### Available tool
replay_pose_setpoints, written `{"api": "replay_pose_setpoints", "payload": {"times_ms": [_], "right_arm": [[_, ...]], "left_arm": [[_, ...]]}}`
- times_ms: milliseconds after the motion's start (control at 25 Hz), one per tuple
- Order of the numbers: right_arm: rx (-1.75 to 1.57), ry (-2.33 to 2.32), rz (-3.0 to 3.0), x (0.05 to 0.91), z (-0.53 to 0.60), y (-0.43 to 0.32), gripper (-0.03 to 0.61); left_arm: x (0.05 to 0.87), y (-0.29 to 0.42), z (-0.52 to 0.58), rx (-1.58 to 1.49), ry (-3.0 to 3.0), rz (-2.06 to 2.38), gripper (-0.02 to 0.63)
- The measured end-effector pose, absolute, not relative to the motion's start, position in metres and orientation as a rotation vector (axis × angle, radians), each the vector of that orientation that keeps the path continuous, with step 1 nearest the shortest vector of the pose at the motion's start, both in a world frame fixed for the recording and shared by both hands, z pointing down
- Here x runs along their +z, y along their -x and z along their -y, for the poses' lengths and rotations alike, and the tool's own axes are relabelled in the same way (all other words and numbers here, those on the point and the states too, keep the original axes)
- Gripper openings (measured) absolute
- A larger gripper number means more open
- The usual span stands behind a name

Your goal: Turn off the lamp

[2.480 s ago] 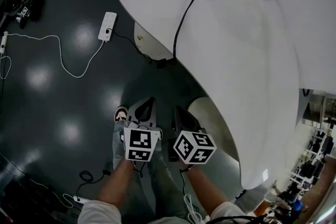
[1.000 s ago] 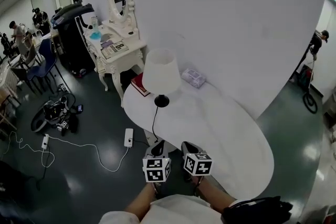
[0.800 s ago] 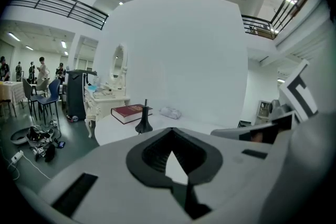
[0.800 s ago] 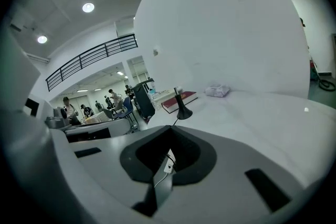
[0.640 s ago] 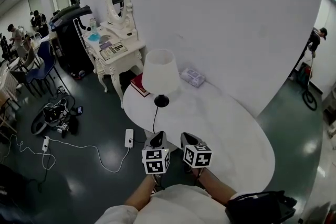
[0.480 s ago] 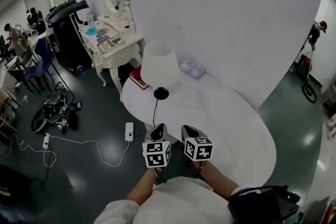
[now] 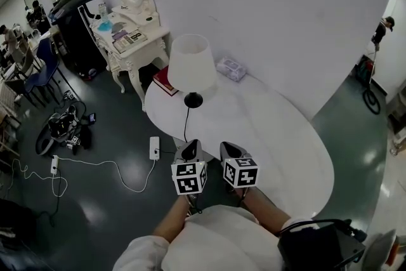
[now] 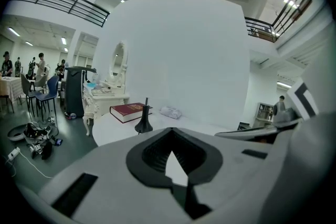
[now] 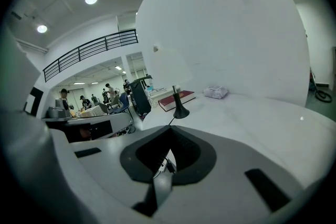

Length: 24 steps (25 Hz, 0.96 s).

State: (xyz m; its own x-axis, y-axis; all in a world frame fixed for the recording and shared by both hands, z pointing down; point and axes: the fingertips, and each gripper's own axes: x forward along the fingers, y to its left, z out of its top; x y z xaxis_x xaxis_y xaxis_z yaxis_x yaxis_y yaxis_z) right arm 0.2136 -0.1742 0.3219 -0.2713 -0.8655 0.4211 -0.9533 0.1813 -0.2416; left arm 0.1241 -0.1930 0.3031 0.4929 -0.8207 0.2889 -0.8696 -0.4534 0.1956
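Observation:
The lamp stands at the far left end of the white oval table [image 7: 285,143], with a white shade [image 7: 190,62] over a black base [image 7: 193,99]. Its black cord [image 7: 186,125] drops off the table edge toward a power strip [image 7: 153,148] on the floor. My left gripper [image 7: 189,150] and right gripper [image 7: 230,150] hover side by side at the table's near edge, well short of the lamp, both shut and empty. The left gripper view shows the lamp base [image 8: 144,125] beyond the closed left gripper [image 8: 171,134]. In the right gripper view the base [image 9: 181,111] sits ahead of the right gripper [image 9: 170,131].
A red book [image 7: 163,80] and a wrapped tissue pack [image 7: 231,69] lie on the table behind the lamp. A white dressing table with a mirror [image 7: 130,41] stands to the left. Cables and a dark bag [image 7: 60,130] lie on the floor; a person [image 7: 385,32] stands far right.
The head view has lifted from the floor and table edge to the whole room. Over the last second the lamp slid up the picture. Both grippers stay shut, side by side.

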Motion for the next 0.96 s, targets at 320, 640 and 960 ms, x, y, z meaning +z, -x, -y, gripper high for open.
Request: {"api": "replay_pose_setpoints", "payload": {"times_ms": [320,640,960], "right_arm": [[0.688,-1.775,2.263,0.319,0.169,-0.211,-0.002],[0.704,-1.791,2.25,0.322,0.162,-0.209,-0.002],[0.701,-1.787,2.233,0.327,0.152,-0.2,-0.002]], "left_arm": [[0.301,-0.121,0.186,0.211,-2.427,1.419,0.008],[0.302,-0.119,0.174,0.229,-2.443,1.407,0.008],[0.303,-0.113,0.164,0.218,-2.439,1.395,0.008]]}}
